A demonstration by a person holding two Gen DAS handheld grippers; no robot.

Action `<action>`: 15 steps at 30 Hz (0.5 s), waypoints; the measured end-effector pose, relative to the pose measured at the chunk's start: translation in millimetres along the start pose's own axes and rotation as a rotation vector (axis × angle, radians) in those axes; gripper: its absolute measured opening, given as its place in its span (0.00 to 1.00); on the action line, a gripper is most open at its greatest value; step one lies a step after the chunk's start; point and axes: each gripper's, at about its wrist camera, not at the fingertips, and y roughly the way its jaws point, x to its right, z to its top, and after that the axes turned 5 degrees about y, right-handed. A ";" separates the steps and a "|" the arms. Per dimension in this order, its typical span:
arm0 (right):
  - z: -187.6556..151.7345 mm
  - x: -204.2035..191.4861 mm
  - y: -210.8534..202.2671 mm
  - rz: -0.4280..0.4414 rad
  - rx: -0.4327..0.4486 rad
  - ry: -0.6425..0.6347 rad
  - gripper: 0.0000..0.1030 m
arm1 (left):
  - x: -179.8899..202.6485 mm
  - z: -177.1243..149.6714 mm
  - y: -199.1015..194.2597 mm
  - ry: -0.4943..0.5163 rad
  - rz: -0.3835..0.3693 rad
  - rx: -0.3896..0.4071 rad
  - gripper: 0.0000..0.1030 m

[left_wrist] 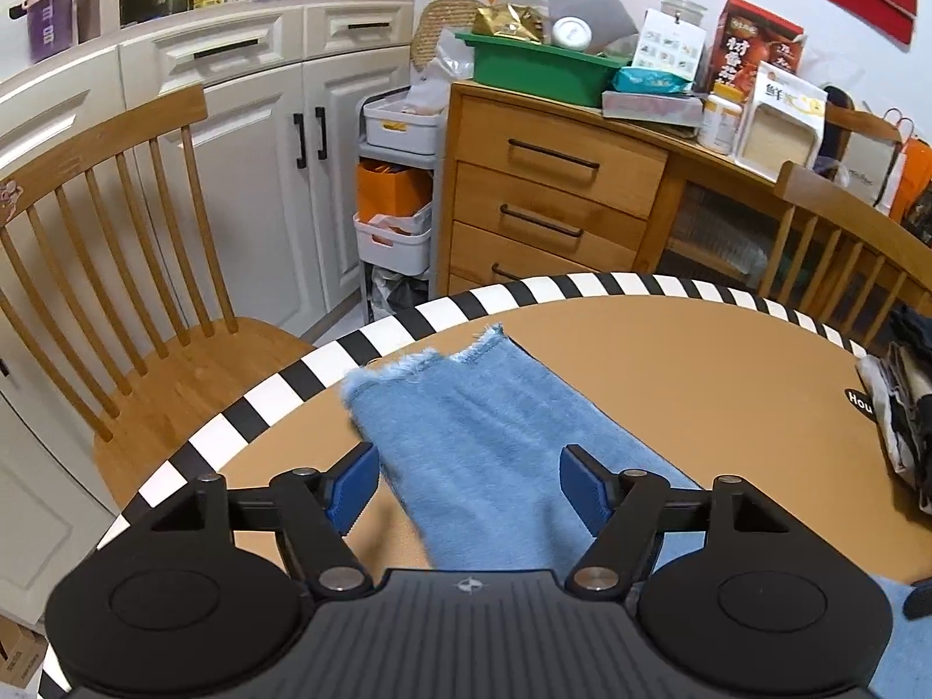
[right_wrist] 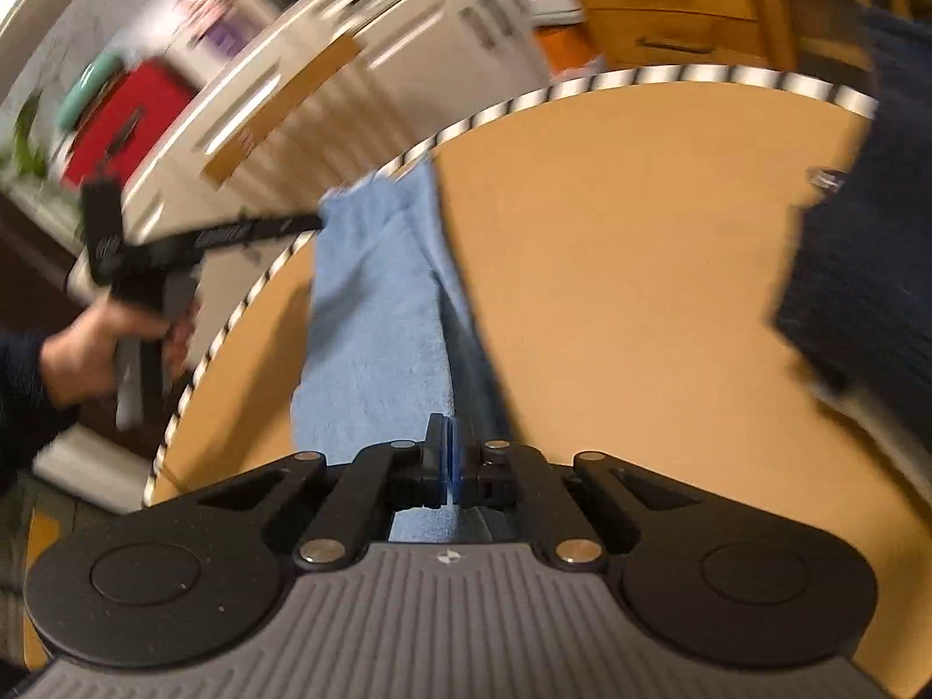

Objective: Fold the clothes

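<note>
Left wrist view: left tongs (left_wrist: pixel 469 486) stand wide apart, blue pads either side of the light-blue jeans (left_wrist: pixel 466 437) w/o pressing, nothing held. Jeans lie along the worktop (left_wrist: pixel 670 361) centre-frame, frayed hem at upper centre near the striped rim. Risk here: the hem sits close to the edge, so a pull toward the chair (left_wrist: pixel 116 268) at left could drag it off; closing this high on the leg could also grab one layer only and leave a crooked fold. A pile of dark clothes (left_wrist: pixel 908 408) at right edge could snag if the leg is swung that way. Right wrist view (blurred, tilted): right tongs (right_wrist: pixel 449 460) are together at bottom centre, right over the jeans' seam; can't tell if cloth is pinched between them. If not, a lift comes up empty. The hand (right_wrist: pixel 87 349) at left w/ the other tool is near the hem, so uneven pulls could twist the leg.
</note>
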 end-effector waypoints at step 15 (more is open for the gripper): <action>-25.9 -0.6 18.9 -0.075 -0.074 -0.030 0.35 | -8.9 17.6 46.7 -0.028 0.105 -0.070 0.44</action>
